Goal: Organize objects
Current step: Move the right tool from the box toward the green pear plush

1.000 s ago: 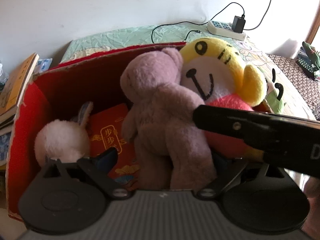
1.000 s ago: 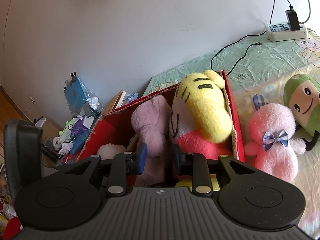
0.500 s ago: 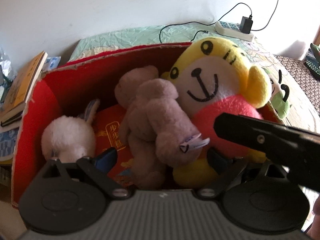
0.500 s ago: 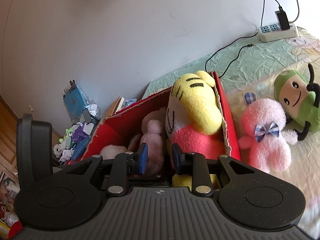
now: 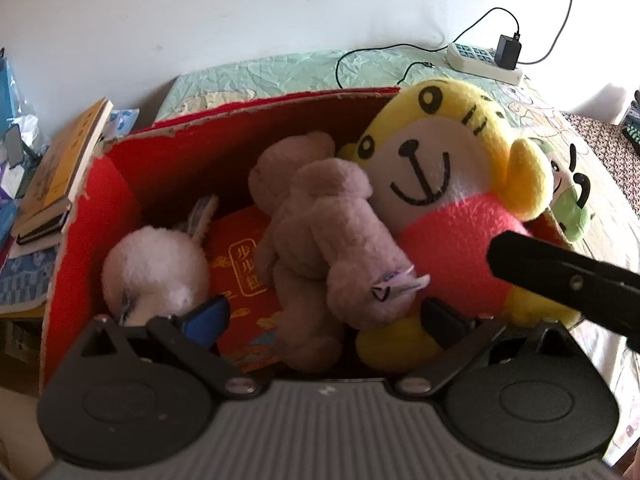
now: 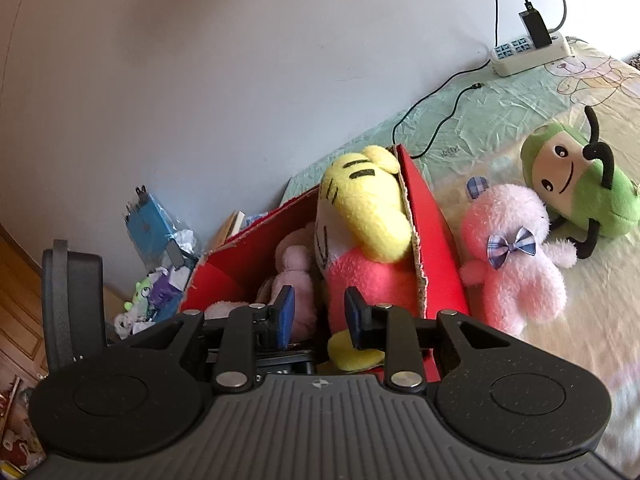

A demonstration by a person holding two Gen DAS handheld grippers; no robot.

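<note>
Bed (image 6: pixel 500 120): green crinkled sheet against white wall; carries box and loose toys.
Box (image 5: pixel 100 208): red cardboard, open top, torn rim; sits on bed near wall; holds four soft toys and a red packet.
Tiger (image 5: pixel 440 184): yellow head, pink body; largest toy in box, propped at right end, head above rim, leans on right wall (image 6: pixel 424 240).
Bear (image 5: pixel 328 240): mauve plush, in box centre, tipped over against tiger; white tag at lower end.
Bunny (image 5: pixel 156 272): white, fluffy, low in left end of box, ear up.
Packet (image 5: pixel 244 264): red with gold characters, flat on box floor between bunny and bear.
Pink toy (image 6: pixel 516 256): outside box, on sheet just beside right wall; checked bow at neck.
Green toy (image 6: pixel 576 184): on sheet past pink toy, lying back, black limbs.
Power strip (image 6: pixel 528 50): white, by wall, black charger plugged in, cable trailing over sheet.
Books (image 5: pixel 60 168): stacked left of box, off bed.
Left gripper (image 5: pixel 324 316): over box, tilted down; jaws wide, just been opening; bear lies between them, pads clear of it.
Right gripper (image 6: pixel 320 316): at near edge of box, aimed over it; jaws narrow, nothing clamped; tiger's body just beyond tips.
</note>
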